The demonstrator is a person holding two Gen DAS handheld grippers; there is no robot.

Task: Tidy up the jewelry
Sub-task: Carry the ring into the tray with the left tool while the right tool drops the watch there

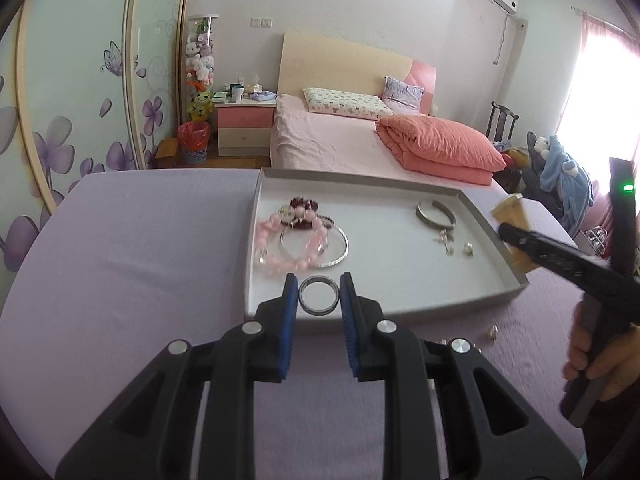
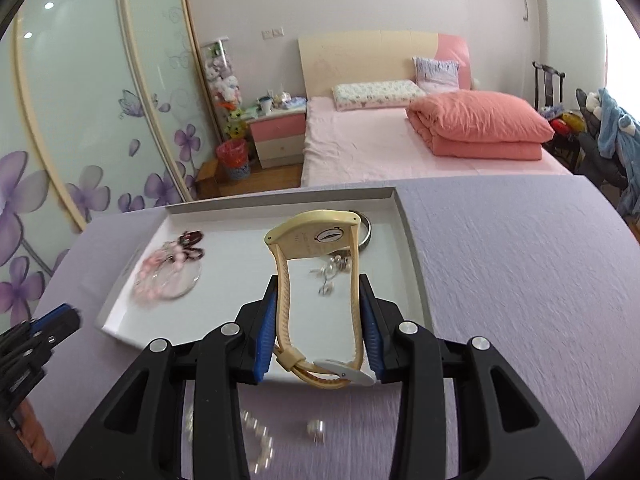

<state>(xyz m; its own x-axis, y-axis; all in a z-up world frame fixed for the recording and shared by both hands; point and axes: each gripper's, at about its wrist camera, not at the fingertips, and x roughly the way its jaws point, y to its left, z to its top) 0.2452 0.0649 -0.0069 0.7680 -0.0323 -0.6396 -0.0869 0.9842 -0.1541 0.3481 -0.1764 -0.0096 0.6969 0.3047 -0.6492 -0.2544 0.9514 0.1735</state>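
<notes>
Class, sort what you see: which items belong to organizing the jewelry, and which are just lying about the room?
Belonging to the job:
- shallow grey cardboard tray
- small metal ring, in left gripper
- cream strap wristwatch, in right gripper
- pink bead bracelet

Lying about:
- folded coral quilt
- red-lined waste bin

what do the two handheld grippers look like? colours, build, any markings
Both match: the left gripper and right gripper have matte black plastic bodies with triangular cutouts, round silver pivot caps, and black fingers lined with ribbed blue pads. No cables or printed markings show. Seen from the left camera, the right unit has a black handle and a lit green indicator.
</notes>
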